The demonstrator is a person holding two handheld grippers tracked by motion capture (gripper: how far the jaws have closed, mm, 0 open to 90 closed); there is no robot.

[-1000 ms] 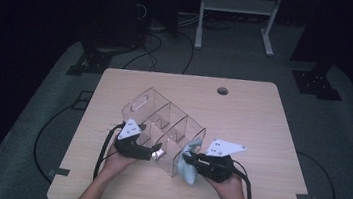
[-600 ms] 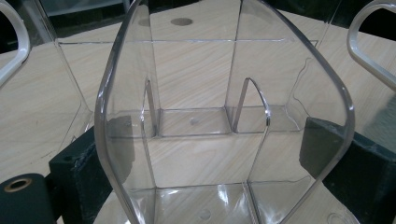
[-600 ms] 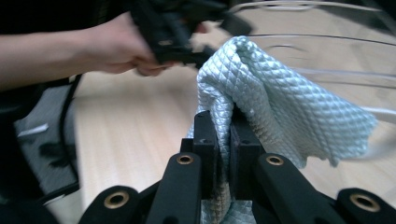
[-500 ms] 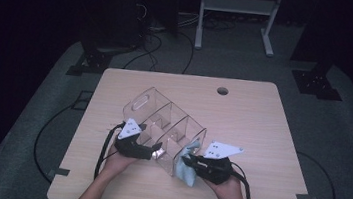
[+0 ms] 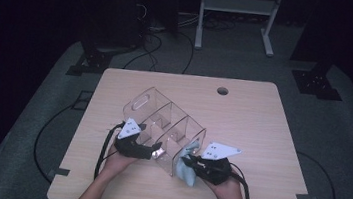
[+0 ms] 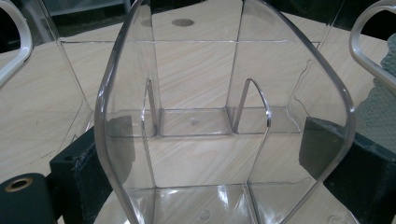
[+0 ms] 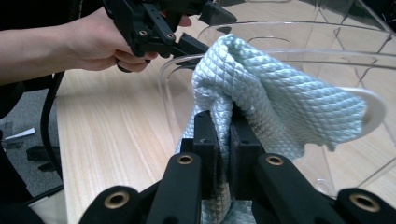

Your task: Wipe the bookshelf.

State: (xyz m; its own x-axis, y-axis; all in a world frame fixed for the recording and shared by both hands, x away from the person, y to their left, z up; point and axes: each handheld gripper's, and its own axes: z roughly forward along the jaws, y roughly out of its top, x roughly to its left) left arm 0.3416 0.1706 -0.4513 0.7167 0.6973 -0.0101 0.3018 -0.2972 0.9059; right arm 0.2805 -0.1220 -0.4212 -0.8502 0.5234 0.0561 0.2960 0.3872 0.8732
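Note:
A clear plastic organizer [image 5: 163, 128] with several compartments lies tilted on the wooden table [image 5: 252, 123]. My left gripper [image 5: 150, 149] holds its near left end. In the left gripper view the jaws stand wide on either side of a rounded clear wall [image 6: 224, 93], pressed against its edges. My right gripper [image 5: 195, 165] is shut on a light blue woven cloth [image 5: 186, 168], which rests against the organizer's near right end. In the right gripper view the cloth [image 7: 280, 98] bunches up between the pinched jaws and drapes over the clear rim [image 7: 327, 46].
A round cable hole [image 5: 223, 90] sits near the table's far edge. Black cables [image 5: 106, 144] trail from both grippers toward the near edge. Beyond the table are dark floor, stand legs [image 5: 200, 27] and more cables.
The right gripper with the cloth has shifted only slightly against the organizer. The left gripper and the organizer have kept still.

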